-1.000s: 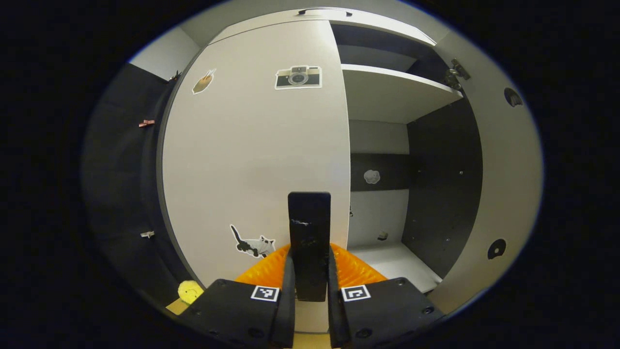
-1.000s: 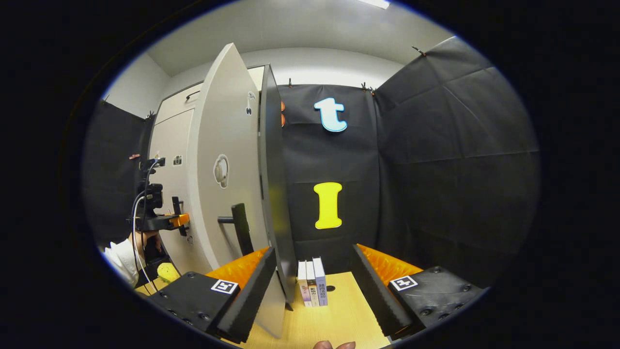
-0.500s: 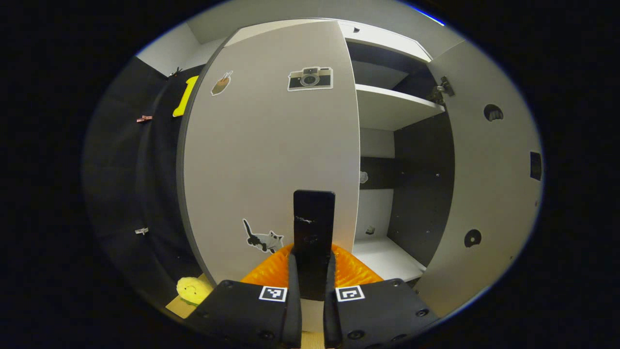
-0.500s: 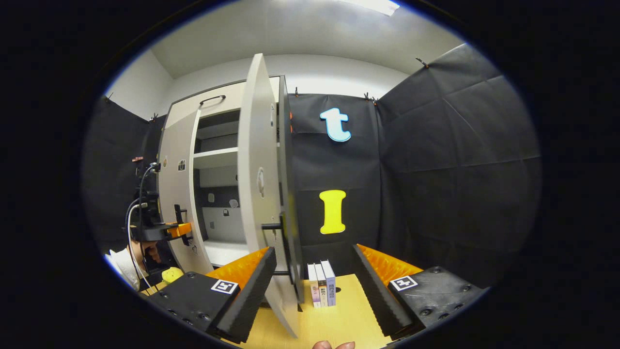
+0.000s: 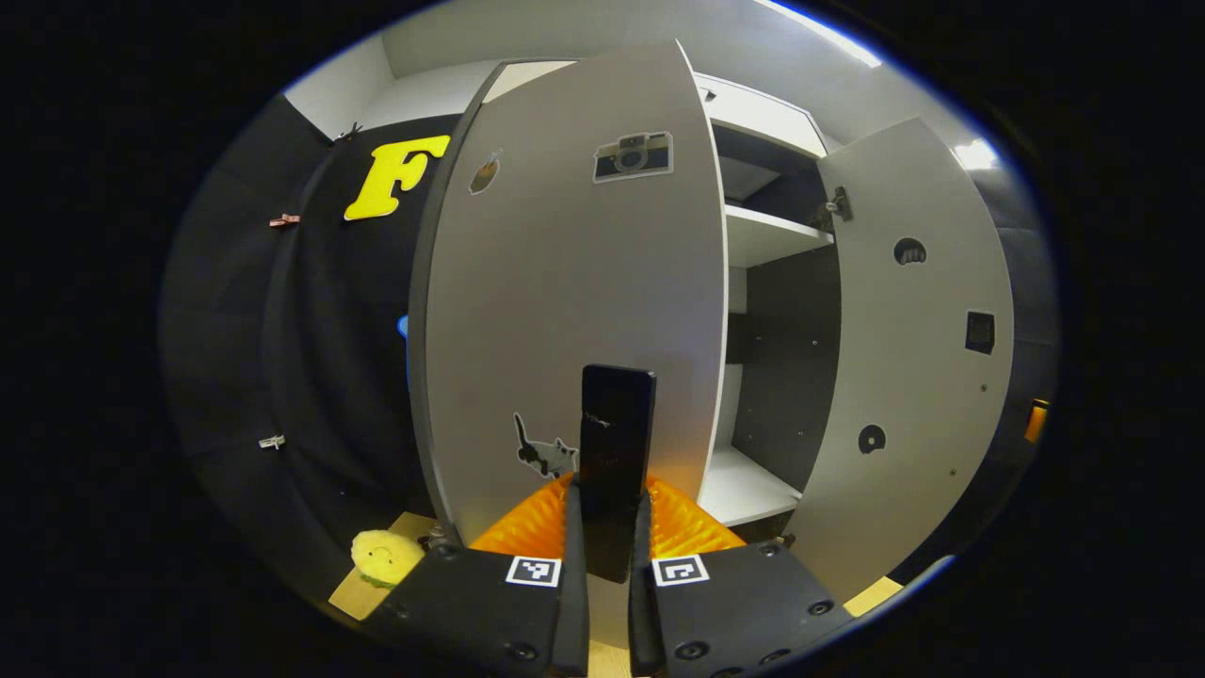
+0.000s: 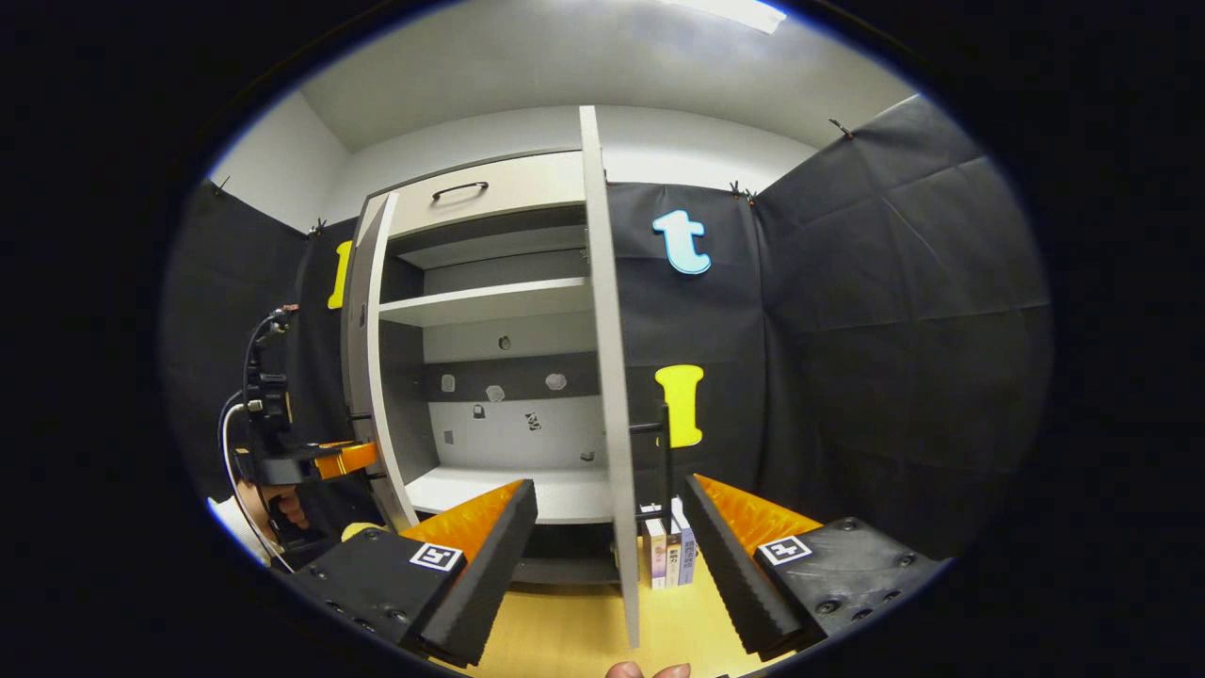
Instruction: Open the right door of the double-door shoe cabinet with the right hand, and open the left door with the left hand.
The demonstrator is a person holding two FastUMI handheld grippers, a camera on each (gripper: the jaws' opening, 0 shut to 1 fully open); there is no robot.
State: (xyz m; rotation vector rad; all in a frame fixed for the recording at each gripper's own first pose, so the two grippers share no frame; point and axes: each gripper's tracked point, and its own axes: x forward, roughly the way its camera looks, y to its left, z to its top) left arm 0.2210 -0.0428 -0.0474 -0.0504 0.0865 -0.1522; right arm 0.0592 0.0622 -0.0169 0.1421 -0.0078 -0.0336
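A: Fingers (image 5: 574, 556) of the left gripper (image 5: 607, 556) sit closed against both sides of the left door handle (image 5: 614, 452), a dark upright bar on the left door (image 5: 565, 311). That door stands swung out from the shoe cabinet (image 6: 490, 188), its sticker-covered face toward the left gripper view's camera.

B: Right gripper (image 6: 607, 556)?

A: Spread wide, nothing between the fingers. The right door (image 6: 612, 377) shows edge-on in the gap between them in the right gripper view, touching neither finger. Right door handle (image 6: 662, 452) juts from its far side, apart from both fingers.

B: Cabinet interior?

A: Exposed. A shelf (image 6: 490, 301) crosses the upper part; small stickers dot the back panel. In the left gripper view the right door (image 5: 904, 358) stands open at the right, inner face and hinge showing.

B: Other items?

A: Books (image 6: 666, 560) stand upright on the wooden table (image 6: 565, 631) just behind the right door. A yellow plush toy (image 5: 384, 556) lies at the table's corner. The left gripper (image 6: 325, 461) is seen at the left door (image 6: 362, 330), held by a hand (image 6: 282, 499); contact looks firm, though small and hard to confirm there.
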